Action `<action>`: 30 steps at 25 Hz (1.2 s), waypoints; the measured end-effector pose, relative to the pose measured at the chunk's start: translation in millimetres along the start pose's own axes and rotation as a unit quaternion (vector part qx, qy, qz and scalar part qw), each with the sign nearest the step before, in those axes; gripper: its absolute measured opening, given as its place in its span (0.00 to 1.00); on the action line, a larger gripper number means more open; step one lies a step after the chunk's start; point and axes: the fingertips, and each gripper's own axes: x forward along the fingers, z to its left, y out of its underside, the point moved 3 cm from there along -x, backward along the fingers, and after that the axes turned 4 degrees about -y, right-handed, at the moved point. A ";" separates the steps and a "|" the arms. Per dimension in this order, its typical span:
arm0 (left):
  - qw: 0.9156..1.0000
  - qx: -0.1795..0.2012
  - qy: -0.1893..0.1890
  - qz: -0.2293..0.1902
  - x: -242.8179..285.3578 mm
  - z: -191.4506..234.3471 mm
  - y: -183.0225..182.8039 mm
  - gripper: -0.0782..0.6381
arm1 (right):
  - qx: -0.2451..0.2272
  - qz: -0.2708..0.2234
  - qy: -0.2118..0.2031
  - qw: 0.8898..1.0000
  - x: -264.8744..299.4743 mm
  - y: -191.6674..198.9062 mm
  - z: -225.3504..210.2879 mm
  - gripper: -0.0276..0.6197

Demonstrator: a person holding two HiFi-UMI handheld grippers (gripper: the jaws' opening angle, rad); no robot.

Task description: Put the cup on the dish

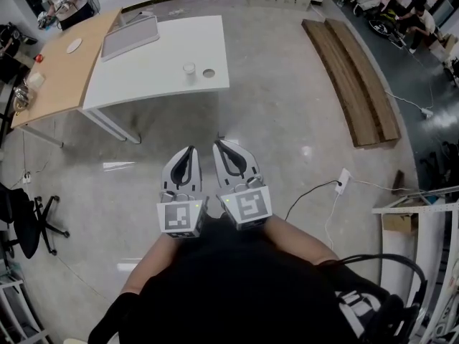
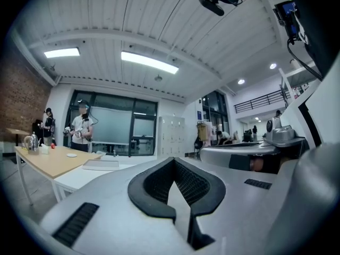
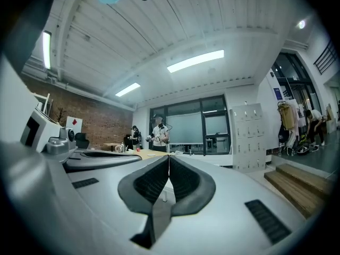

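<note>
We wear a black top [image 1: 237, 285] with short sleeves. Our left hand-held gripper [image 1: 189, 151] and right hand-held gripper [image 1: 219, 145] have smooth light-grey shells with curved jaws, lined inside with black ribbed pads [image 2: 188, 182]. Dark slotted vents [image 2: 77, 223] mark the shells. Behind each sits a cube [image 1: 179, 217] printed with black-and-white square markers.

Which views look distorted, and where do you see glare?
Head view: mild wide-angle bending, a glare spot on the floor. Left gripper view: strong fisheye, dark corners, overexposed ceiling light. Right gripper view: same fisheye, bright ceiling light.
</note>
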 end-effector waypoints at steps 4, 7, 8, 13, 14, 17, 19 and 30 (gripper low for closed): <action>1.000 0.002 -0.006 0.001 1.9 3.7 0.2 0.12 | 0.001 0.004 -0.006 1.000 4.1 2.2 1.3 0.06; 1.000 0.002 -0.006 0.000 4.1 7.2 0.4 0.12 | 0.006 0.006 -0.003 1.000 9.1 3.8 0.9 0.06; 1.000 0.003 -0.005 0.000 5.7 9.3 0.8 0.12 | 0.007 0.007 -0.002 1.000 12.0 4.4 1.1 0.06; 1.000 0.008 0.004 0.005 20.4 28.1 3.5 0.12 | 0.006 0.006 0.001 1.000 36.7 6.5 2.5 0.06; 1.000 0.008 0.005 0.007 23.5 32.7 4.0 0.12 | 0.007 0.007 0.002 1.000 42.4 7.0 2.8 0.06; 1.000 0.003 0.004 0.013 35.2 48.1 4.7 0.12 | 0.013 0.013 0.004 1.000 61.7 8.3 2.2 0.06; 1.000 0.004 0.005 0.016 43.6 58.6 6.8 0.12 | 0.013 0.014 0.002 1.000 75.0 10.7 2.1 0.06; 0.999 -0.002 0.010 0.034 106.1 105.2 15.4 0.12 | 0.016 0.035 0.013 0.999 144.1 18.6 -19.7 0.06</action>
